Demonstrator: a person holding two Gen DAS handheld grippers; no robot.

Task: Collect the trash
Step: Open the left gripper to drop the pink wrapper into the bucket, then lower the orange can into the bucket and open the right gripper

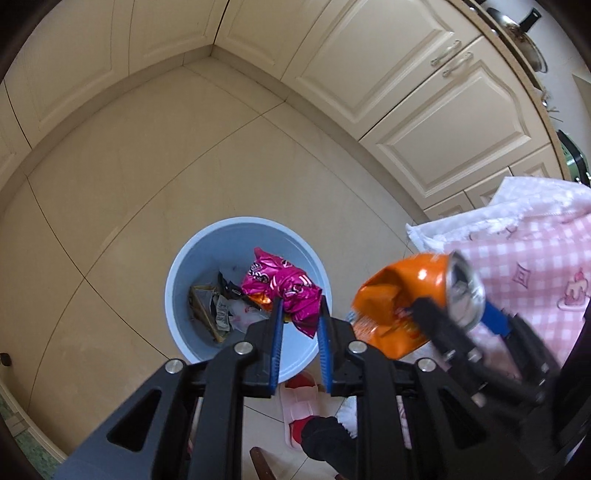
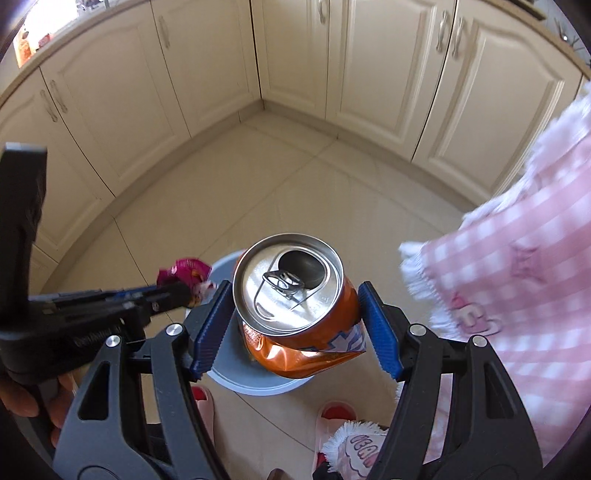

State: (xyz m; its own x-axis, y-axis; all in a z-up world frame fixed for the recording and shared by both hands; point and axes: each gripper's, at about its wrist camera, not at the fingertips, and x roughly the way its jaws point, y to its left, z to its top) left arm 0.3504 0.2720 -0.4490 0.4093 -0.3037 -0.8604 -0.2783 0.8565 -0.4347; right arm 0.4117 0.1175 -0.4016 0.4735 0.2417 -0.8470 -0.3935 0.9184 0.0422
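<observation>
Cream panelled cabinet doors with slim metal handles, meeting in a corner. Beige tiled floor with thin dark grout lines. Steel pot with black lid knob on the desk at upper right. Pink gingham fleece garment with white trim, at right. Pink-and-red slippers low in frame, on the tiles.

both wrist views look steeply down, close above one shared blue bin (cabinets beyond).
</observation>
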